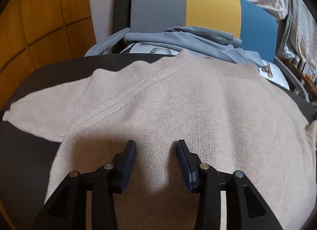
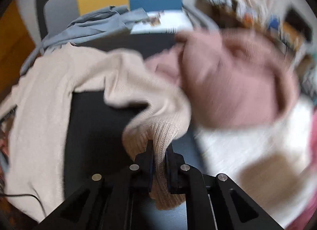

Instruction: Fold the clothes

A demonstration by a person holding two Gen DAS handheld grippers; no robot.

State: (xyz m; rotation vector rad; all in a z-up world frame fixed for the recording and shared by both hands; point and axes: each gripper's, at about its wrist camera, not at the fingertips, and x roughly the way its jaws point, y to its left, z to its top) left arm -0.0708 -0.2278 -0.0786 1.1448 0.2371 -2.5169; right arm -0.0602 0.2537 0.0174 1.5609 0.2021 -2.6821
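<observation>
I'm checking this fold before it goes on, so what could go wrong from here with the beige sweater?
1. The right gripper pinches only the ribbed cuff of the beige knit sweater; the knit could stretch or slip out.
2. The left gripper hovers open over the sweater body, pinning nothing, so a pull on the sleeve may drag the whole sweater.
3. The pink garment lies close beside the sleeve and might get swept along.

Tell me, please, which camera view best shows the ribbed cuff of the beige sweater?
The right wrist view: the ribbed cuff sits sharp and close, pinched in the right gripper. The left wrist view shows only the sweater's body under the open left gripper.
</observation>
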